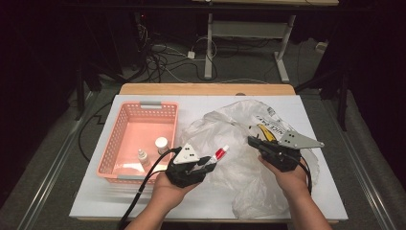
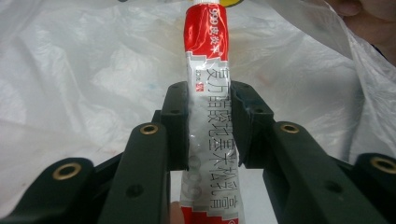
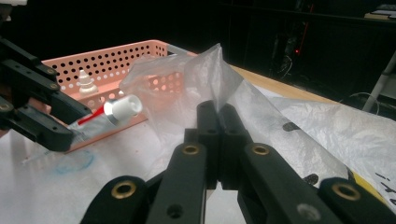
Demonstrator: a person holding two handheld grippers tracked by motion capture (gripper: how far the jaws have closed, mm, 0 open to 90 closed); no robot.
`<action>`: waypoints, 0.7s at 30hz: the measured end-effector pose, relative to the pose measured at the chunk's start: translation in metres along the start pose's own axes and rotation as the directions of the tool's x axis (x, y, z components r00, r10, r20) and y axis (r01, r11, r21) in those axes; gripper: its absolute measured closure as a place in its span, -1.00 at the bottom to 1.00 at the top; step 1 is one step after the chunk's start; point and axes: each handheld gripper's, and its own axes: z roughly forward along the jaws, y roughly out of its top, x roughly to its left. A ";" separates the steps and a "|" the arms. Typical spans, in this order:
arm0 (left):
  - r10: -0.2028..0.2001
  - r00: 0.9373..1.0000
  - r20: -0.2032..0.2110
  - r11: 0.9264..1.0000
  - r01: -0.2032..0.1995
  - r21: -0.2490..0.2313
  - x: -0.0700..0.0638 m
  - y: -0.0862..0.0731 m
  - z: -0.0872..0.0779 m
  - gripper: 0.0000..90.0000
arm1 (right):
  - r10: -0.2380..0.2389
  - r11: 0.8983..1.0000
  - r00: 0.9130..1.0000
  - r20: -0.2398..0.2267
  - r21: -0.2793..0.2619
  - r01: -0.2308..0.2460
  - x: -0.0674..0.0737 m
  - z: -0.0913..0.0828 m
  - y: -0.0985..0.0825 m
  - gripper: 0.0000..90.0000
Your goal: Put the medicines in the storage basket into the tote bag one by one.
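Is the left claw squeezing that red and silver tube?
Touching. In the left gripper view, the left claw has both black pads pressed against the sides of the tube, with no gap on either side.

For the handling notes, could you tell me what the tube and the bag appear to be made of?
The tube looks like soft laminate or metal foil, glossy and dented, with a white, probably plastic cap. The bag looks like thin translucent plastic film, crinkled and shiny.

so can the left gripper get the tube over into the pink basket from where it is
Probably yes. The left gripper is shut on the tube just right of the pink basket, whose top is open. The plastic bag lies on the far side, pinched by the right gripper, so nothing blocks the way.
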 end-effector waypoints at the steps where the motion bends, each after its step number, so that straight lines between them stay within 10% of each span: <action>1: 0.001 1.000 0.000 1.000 -0.001 0.003 0.000 0.001 0.003 0.50 | 0.001 1.000 1.000 0.000 -0.001 -0.001 0.000 0.000 0.000 1.00; 21: -0.007 1.000 -0.014 0.998 0.008 0.056 0.007 0.012 0.071 0.50 | -0.004 1.000 1.000 -0.006 -0.016 0.004 0.003 0.000 0.002 1.00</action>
